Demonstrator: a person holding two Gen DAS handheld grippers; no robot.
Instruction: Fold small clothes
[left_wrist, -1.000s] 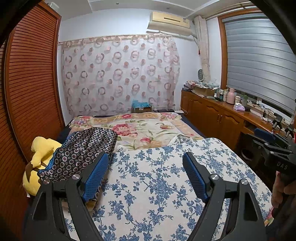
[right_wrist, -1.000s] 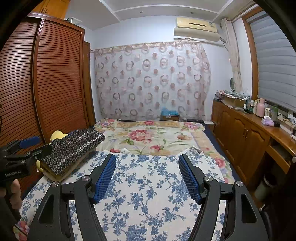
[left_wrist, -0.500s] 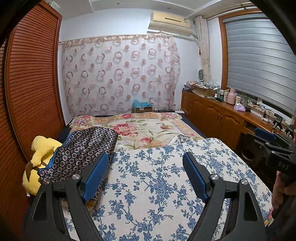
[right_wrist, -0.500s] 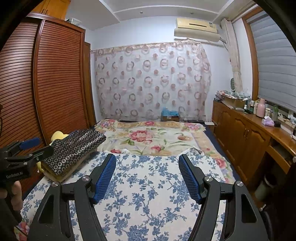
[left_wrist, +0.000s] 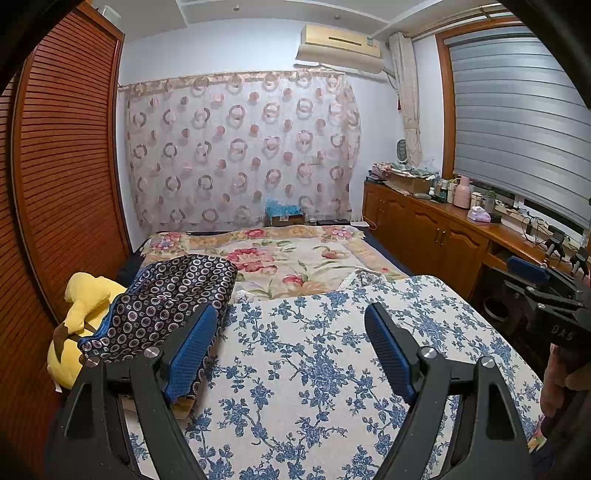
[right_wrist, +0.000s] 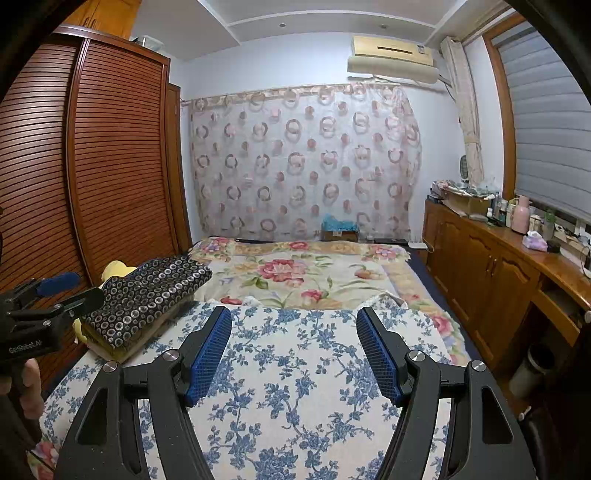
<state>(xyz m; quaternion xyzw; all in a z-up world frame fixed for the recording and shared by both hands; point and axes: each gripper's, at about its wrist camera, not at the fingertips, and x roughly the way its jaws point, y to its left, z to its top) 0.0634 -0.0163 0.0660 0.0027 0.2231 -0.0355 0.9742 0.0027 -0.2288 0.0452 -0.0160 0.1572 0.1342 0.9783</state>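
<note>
A folded dark garment with a ring pattern (left_wrist: 173, 295) lies at the left of the bed, on a pile beside a yellow plush toy (left_wrist: 85, 306); it also shows in the right wrist view (right_wrist: 147, 295). A white cloth with blue flowers (left_wrist: 332, 354) lies flat in front of both grippers, also in the right wrist view (right_wrist: 295, 369). My left gripper (left_wrist: 291, 347) is open and empty above this cloth. My right gripper (right_wrist: 293, 350) is open and empty above it too. Each gripper shows at the edge of the other's view (left_wrist: 543, 291) (right_wrist: 40, 306).
The bed with a floral blanket (left_wrist: 288, 254) runs back to a curtain (left_wrist: 240, 147). A slatted wooden wardrobe (left_wrist: 62, 177) stands along the left. A wooden cabinet with bottles and clutter (left_wrist: 443, 229) runs along the right under a window blind.
</note>
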